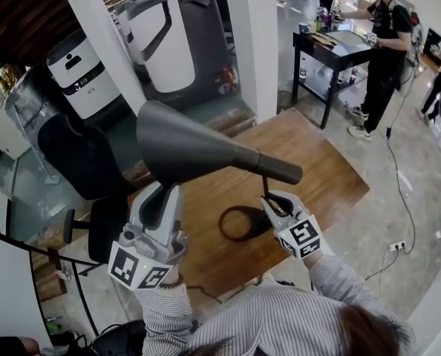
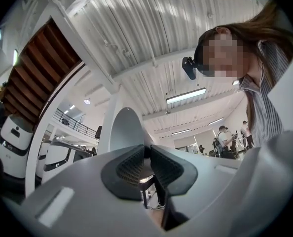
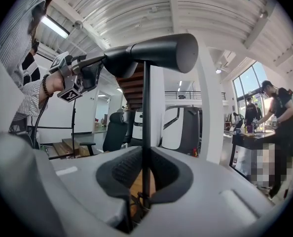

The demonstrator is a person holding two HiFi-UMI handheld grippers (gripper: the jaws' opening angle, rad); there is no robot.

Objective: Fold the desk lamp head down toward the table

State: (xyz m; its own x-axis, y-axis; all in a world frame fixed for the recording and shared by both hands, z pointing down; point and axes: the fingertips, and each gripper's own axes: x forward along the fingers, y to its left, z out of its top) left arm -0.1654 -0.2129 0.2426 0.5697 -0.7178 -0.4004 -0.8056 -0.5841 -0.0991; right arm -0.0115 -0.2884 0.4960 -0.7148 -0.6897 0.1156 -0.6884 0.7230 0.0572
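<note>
The desk lamp has a dark grey cone head (image 1: 198, 150), a thin black stem (image 1: 265, 188) and a ring base (image 1: 239, 225) that rests on the wooden table (image 1: 317, 162). The head lies roughly level, wide end to the left. My left gripper (image 1: 157, 199) comes up from below and is shut on the rim of the cone's wide end; in the left gripper view that pale rim (image 2: 127, 130) rises between the pads of the left gripper (image 2: 147, 164). My right gripper (image 1: 272, 202) is shut on the stem just under the head. The stem (image 3: 146, 112) runs upright between the right gripper's (image 3: 145, 174) pads to the head (image 3: 156, 53).
A black office chair (image 1: 83, 162) stands left of the table. White machines (image 1: 180, 39) and a white pillar (image 1: 254, 35) are behind it. A person (image 1: 384, 50) works at a black table (image 1: 339, 47) at the back right. A power strip (image 1: 397, 246) lies on the floor.
</note>
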